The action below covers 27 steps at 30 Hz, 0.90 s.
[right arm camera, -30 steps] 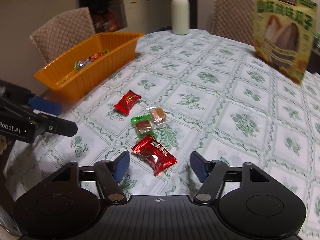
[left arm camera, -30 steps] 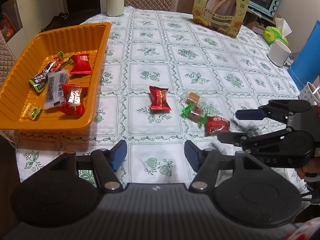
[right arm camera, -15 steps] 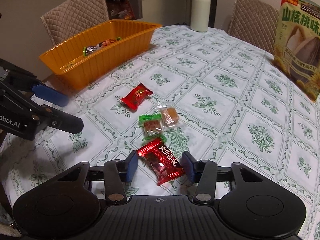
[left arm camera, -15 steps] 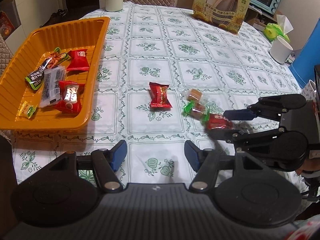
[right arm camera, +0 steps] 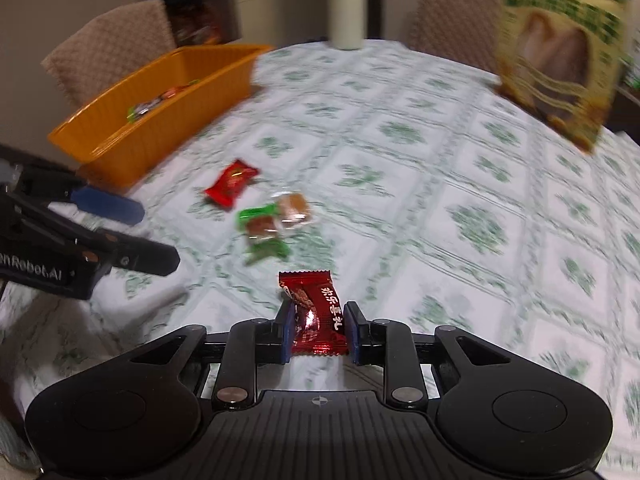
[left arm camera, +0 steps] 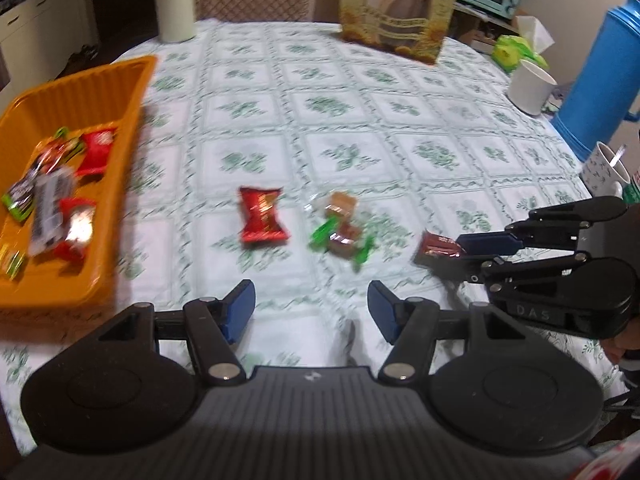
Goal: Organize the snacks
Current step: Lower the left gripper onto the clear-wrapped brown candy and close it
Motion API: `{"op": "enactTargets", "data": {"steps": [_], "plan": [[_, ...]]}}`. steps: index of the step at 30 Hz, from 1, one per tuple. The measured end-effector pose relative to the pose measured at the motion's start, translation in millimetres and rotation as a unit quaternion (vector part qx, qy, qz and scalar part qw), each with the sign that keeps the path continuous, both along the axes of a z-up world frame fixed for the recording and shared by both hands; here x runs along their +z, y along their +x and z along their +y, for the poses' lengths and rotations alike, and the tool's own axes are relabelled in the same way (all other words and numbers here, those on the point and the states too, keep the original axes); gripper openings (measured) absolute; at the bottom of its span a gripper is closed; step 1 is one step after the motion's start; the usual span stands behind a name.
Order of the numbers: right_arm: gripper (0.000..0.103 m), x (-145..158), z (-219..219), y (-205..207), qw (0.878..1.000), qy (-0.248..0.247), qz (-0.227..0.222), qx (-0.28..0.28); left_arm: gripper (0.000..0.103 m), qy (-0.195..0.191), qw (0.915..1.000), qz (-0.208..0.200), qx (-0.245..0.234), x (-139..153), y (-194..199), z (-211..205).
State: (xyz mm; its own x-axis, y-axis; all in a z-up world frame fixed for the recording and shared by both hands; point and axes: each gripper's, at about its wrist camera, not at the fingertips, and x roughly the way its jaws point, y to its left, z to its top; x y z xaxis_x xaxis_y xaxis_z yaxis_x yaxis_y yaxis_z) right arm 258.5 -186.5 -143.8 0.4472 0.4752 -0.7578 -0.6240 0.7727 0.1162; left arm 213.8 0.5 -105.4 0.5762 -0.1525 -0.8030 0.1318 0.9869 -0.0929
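My right gripper (right arm camera: 319,322) is closing on a dark red snack packet (right arm camera: 316,304), and its blue pads press the packet's sides just above the tablecloth. In the left wrist view the same right gripper (left arm camera: 448,256) and packet (left arm camera: 436,246) are at the right. My left gripper (left arm camera: 311,306) stands open with nothing between its fingers, near the table's front edge. Beyond it lie a bright red packet (left arm camera: 262,220), a green-wrapped candy (left arm camera: 344,240) and a clear-wrapped brown candy (left arm camera: 340,204). The orange tray (left arm camera: 132,120) at the left holds several snacks.
A large sunflower-seed bag (left arm camera: 400,8) and a white bottle (left arm camera: 176,0) stand at the table's far side. At the right are a blue jug (left arm camera: 600,72), a white cup (left arm camera: 532,86) and a mug (left arm camera: 608,168). Padded chairs stand behind the table.
My right gripper's jaws have drawn together from wide apart onto the dark red packet. The left gripper has shifted a little over the table and stays open.
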Motion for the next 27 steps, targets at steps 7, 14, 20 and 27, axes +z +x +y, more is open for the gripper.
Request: {"op": "enactTargets", "data": {"steps": [7, 14, 20, 27], "plan": [[0.027, 0.9, -28.3, 5.6, 0.998, 0.006, 0.017, -0.064, 0.054, 0.025, 0.9976, -0.026, -0.060, -8.4, 19.8, -21.0], [0.027, 1.6, -41.4, 4.3, 0.995, 0.019, 0.026, -0.091, 0.054, 0.042, 0.9950, -0.025, -0.087, -19.5, 41.5, -28.6], [0.027, 1.4, -45.2, 3.7, 0.994, 0.028, 0.028, -0.098, 0.036, 0.047, 0.9928, -0.019, -0.108, -25.6, 44.9, -31.5], [0.032, 1.6, -44.4, 4.6, 0.994, 0.034, 0.030, -0.099, 0.026, 0.045, 0.9926, -0.018, -0.111, -24.2, 39.0, -33.1]]}}
